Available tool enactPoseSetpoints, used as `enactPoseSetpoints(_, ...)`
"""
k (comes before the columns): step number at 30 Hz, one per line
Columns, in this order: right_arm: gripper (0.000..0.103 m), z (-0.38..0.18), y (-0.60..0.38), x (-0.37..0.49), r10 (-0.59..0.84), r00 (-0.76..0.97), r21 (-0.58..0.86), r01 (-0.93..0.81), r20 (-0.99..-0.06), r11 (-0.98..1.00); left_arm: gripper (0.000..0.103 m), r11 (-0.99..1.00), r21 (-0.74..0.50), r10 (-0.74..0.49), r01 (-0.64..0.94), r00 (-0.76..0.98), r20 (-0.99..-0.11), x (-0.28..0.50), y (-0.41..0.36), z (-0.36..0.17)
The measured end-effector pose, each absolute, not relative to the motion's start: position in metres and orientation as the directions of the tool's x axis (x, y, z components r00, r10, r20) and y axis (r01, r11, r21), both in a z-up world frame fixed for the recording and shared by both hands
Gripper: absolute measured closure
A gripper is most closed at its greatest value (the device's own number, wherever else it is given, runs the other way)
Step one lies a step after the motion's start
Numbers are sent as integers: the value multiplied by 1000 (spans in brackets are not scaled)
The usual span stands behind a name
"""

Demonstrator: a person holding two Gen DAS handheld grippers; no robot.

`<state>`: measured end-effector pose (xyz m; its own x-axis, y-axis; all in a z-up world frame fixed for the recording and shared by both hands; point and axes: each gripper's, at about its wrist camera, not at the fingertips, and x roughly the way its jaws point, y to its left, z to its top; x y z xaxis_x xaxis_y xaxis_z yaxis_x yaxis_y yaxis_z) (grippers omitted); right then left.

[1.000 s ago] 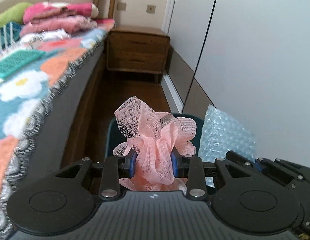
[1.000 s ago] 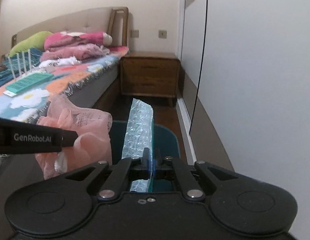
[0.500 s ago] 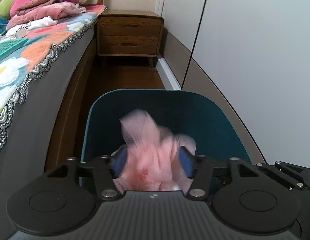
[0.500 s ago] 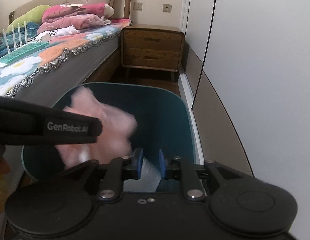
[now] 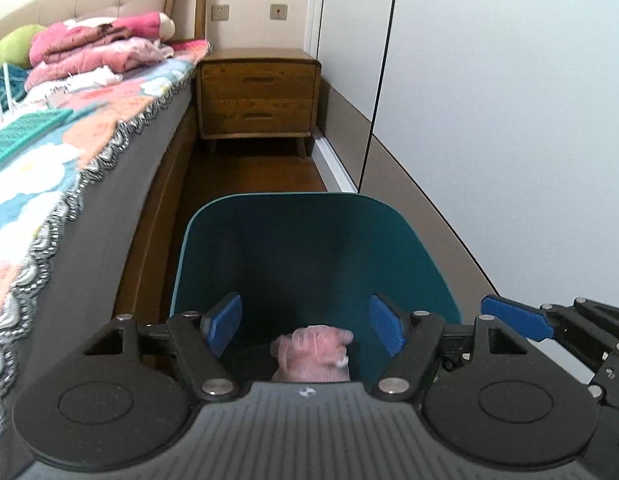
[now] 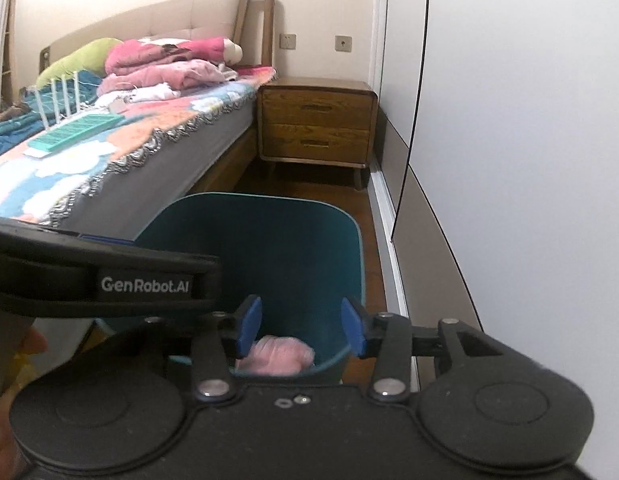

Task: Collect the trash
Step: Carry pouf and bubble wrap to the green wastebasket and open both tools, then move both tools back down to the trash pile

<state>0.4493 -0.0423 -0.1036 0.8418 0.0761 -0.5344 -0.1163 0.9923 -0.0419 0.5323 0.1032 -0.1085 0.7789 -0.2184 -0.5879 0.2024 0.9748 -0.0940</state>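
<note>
A dark teal trash bin (image 5: 389, 216) stands on the wood floor between the bed and the wardrobe; it also shows in the right wrist view (image 6: 349, 224). A crumpled pink mesh wad (image 5: 313, 354) lies low inside the bin, also seen in the right wrist view (image 6: 279, 358). My left gripper (image 5: 305, 328) is open and empty above the bin's near rim. My right gripper (image 6: 301, 332) is open and empty over the same bin, to the right of the left one. The bubble wrap is not visible.
A bed with a colourful floral blanket (image 5: 49, 168) runs along the left. A wooden nightstand (image 5: 259, 96) stands at the far end. White wardrobe doors (image 5: 489, 100) close the right side. A teal comb-like item (image 6: 77, 130) lies on the bed.
Both grippers opened over the bin. The pink mesh dropped from the left gripper into the bin, and the bubble wrap left the right gripper.
</note>
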Motion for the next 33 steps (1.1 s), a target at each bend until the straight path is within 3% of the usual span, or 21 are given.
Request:
enactPoseSetpoints(16,39,-95,-78,345,170,861,16,-185,-480,983,32,983,-28,-168,181,829,-533,411,81,-95)
enactPoseSetpoints(22,32,-117,-94,307,142,873,42,-138,-466,990,24,987,-24,-148,158,839,-524,371,81,-110)
enactPoseSetpoints(33,18,-183,-121,247,81,824,41,-70,-560,997,23,982,-80,-185,171,779,-599,316,86,-172)
